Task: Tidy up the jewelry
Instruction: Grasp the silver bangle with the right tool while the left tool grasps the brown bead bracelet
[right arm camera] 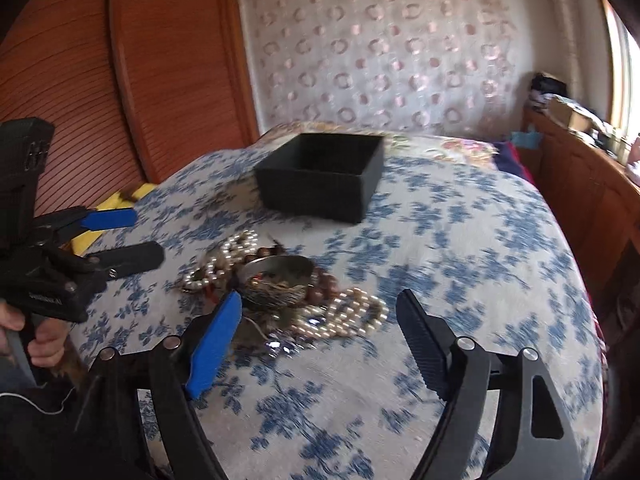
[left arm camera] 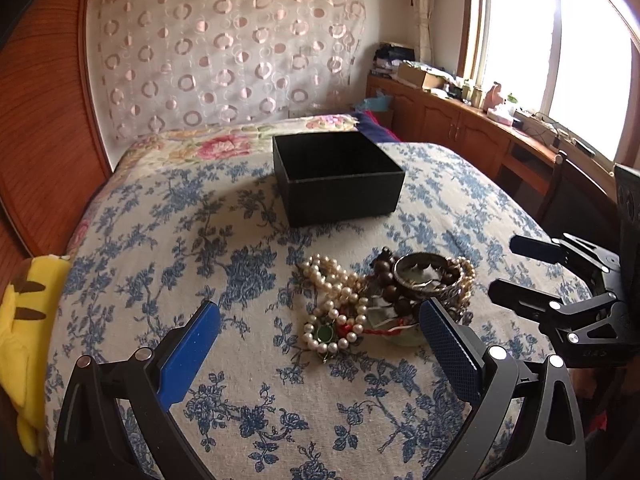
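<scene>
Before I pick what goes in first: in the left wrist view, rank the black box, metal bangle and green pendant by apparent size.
1. black box, though farthest away
2. metal bangle
3. green pendant, though nearest the camera

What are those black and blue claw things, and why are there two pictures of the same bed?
They are tongs a person squeezes, one in each hand. Each carries a small camera, so you get two pictures. One looks out from the left hand-held gripper, the other from the right hand-held gripper. Both are open and hold nothing. On the flowery bedspread lies a jewelry pile: pearl strands, brown beads and a metal bangle. Behind it sits an open black box.
</scene>
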A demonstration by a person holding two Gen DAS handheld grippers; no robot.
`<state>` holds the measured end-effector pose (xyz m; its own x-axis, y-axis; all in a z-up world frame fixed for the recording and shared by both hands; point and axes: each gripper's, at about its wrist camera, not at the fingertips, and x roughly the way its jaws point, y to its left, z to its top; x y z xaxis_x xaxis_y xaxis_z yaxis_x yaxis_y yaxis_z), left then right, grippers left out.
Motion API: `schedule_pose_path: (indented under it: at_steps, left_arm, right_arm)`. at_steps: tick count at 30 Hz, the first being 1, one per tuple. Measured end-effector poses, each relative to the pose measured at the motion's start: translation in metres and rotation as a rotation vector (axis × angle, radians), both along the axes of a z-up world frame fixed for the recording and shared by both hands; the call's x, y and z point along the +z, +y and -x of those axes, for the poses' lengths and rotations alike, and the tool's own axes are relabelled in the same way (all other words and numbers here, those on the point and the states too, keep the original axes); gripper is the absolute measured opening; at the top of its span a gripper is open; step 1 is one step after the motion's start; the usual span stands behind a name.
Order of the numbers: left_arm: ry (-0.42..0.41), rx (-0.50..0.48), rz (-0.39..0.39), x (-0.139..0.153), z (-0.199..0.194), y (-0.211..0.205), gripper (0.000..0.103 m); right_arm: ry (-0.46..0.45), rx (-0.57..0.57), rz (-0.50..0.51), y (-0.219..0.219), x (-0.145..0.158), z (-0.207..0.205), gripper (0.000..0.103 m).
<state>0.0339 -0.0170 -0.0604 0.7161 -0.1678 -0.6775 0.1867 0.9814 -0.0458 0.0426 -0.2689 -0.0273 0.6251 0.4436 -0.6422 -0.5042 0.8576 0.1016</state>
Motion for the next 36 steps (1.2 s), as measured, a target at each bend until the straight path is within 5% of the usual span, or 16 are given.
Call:
schedule_pose_path:
  at_steps: [13, 18, 23, 36]
  left_arm:
    - [0.044, 0.003, 0.041, -0.012, -0.007, 0.017, 0.082]
    - [0.050, 0.001, 0.046, -0.014, -0.007, 0.017, 0.082]
    - [0.057, -0.018, 0.059, -0.014, -0.009, 0.015, 0.081]
    - [0.103, -0.171, 0.069, -0.014, -0.037, -0.030, 0.040]
  right_arm:
    - [0.166, 0.183, 0.056, 0.047, -0.021, -0.050, 0.075]
    - [0.173, 0.217, 0.084, 0.054, -0.022, -0.053, 0.062]
    - [0.158, 0.217, 0.066, 0.046, -0.017, -0.052, 0.062]
    - [0.080, 0.106, 0.046, -0.001, -0.002, -0.041, 0.062]
